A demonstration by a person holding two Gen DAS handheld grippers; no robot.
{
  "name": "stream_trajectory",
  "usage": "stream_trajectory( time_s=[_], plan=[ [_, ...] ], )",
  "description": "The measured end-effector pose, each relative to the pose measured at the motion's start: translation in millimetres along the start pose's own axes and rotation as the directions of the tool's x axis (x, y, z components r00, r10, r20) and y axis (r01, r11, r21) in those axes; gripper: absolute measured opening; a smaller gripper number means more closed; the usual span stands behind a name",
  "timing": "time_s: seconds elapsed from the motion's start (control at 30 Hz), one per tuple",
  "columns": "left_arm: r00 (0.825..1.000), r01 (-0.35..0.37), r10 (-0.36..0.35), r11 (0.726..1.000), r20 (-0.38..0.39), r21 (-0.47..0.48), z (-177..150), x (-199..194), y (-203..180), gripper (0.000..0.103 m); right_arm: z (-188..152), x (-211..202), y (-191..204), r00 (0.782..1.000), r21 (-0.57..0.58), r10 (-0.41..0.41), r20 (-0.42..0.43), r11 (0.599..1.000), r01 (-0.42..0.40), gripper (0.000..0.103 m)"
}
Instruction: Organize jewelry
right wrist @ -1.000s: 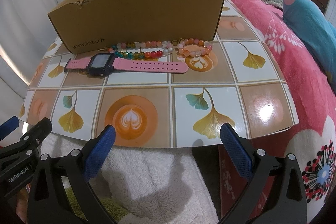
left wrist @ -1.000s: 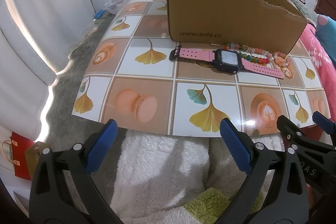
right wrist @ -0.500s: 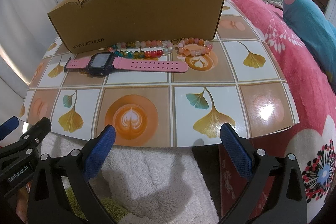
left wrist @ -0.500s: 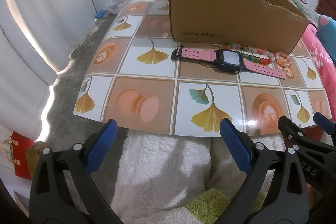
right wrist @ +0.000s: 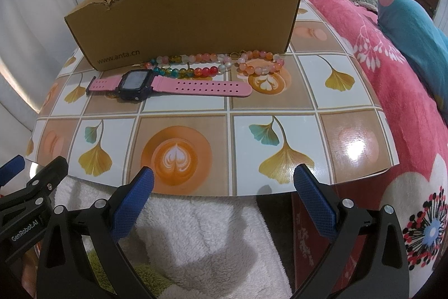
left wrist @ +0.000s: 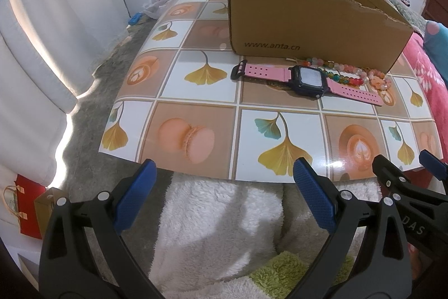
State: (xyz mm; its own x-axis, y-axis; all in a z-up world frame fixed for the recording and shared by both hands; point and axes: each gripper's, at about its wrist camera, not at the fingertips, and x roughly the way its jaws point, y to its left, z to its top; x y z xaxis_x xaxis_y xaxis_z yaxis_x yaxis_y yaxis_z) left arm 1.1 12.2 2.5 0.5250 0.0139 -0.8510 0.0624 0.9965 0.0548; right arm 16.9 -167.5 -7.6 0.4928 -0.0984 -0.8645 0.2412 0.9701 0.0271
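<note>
Three items on table (right wrist: 196, 108) by cardboard box (right wrist: 184, 18) | watch (right wrist: 134, 83) w/ soft pink strap, light, grab at stiff case | bead strand (right wrist: 193, 66) + bracelet (right wrist: 261, 63) floppy, slippery, pinch mid-run | left tool (left wrist: 224, 198) & right tool (right wrist: 222, 199) spread wide, empty, short of table edge.

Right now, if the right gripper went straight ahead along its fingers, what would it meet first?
Probably the pink watch strap, with the bead bracelets and cardboard box behind it. The right gripper is open; its height above the table is unclear.
</note>
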Motion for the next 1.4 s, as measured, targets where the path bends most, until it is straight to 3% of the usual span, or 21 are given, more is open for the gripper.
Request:
stream_trajectory(
  time_s=[1.03,1.4],
  plan=[
    [1.000,0.003,-0.003,1.000,0.001,0.000,-1.7,1.8,7.8,0.094,-0.1,-4.2,2.5,1.000,-0.005,-0.001,0.013,1.000,0.001,0.097],
    [1.000,-0.022,0.023,0.998,-0.005,0.053,7.9,25.4,10.3,0.094,7.5,6.3,-14.7,0.999,0.034,-0.028,0.025,0.999,0.027,0.097]
  ],
)
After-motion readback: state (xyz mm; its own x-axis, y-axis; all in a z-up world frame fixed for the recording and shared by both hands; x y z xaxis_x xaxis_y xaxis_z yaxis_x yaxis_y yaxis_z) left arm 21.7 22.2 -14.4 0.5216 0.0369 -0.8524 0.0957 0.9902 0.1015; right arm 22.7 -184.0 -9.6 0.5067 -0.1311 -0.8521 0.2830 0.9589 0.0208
